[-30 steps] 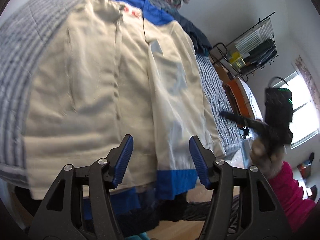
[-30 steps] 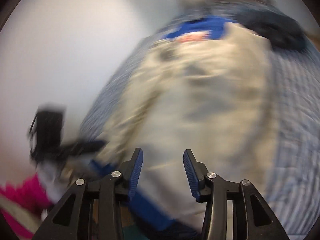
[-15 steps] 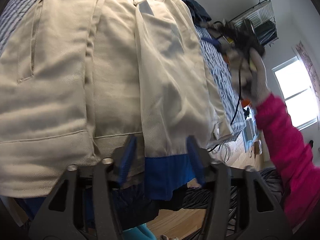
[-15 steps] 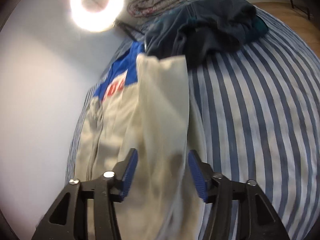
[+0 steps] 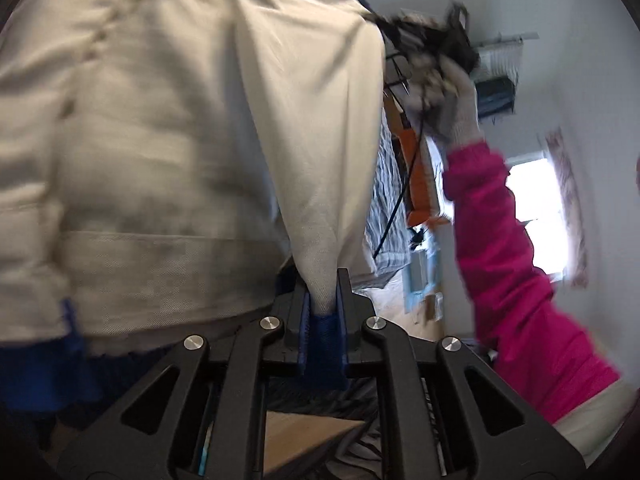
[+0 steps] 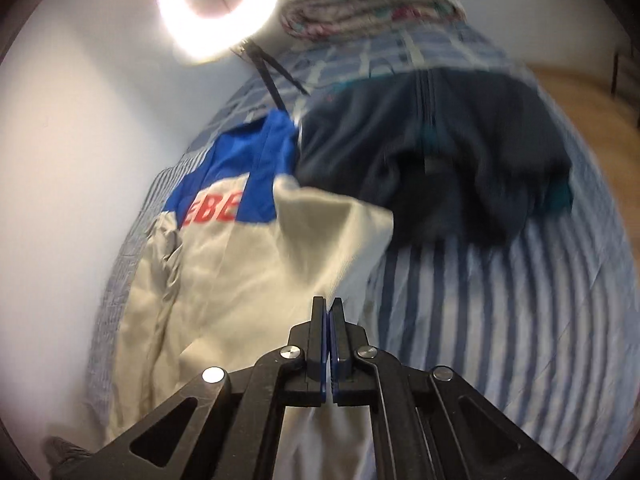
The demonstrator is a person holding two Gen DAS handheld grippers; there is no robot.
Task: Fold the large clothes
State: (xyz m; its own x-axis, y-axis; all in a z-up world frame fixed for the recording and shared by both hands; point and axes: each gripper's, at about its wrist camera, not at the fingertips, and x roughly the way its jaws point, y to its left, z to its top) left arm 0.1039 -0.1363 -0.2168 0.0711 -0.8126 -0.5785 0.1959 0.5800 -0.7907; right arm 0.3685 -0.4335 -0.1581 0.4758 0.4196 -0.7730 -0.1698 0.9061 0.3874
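Bedding (image 6: 520, 320) in blue-white stripes is spread under the cream jacket (image 5: 168, 120), whose fabric is being pinched by the closing left gripper (image 5: 322, 292) and clamped by the right gripper (image 6: 328, 312), beside a white wall (image 6: 72, 140).

Cream-and-blue jacket (image 6: 240, 280) spread flat on striped bed, sleeve lifted.

Bedroom with pale walls, wood floor, striped bedding.

A ring light (image 6: 218, 8) glares at upper left against a white wall (image 6: 72, 128). The blue-striped bedsheet (image 6: 540, 300) fills the right side, wood floor (image 6: 580, 92) beyond it. A bright window (image 5: 538, 208) sits at right, a wire rack (image 5: 500, 72) above it.
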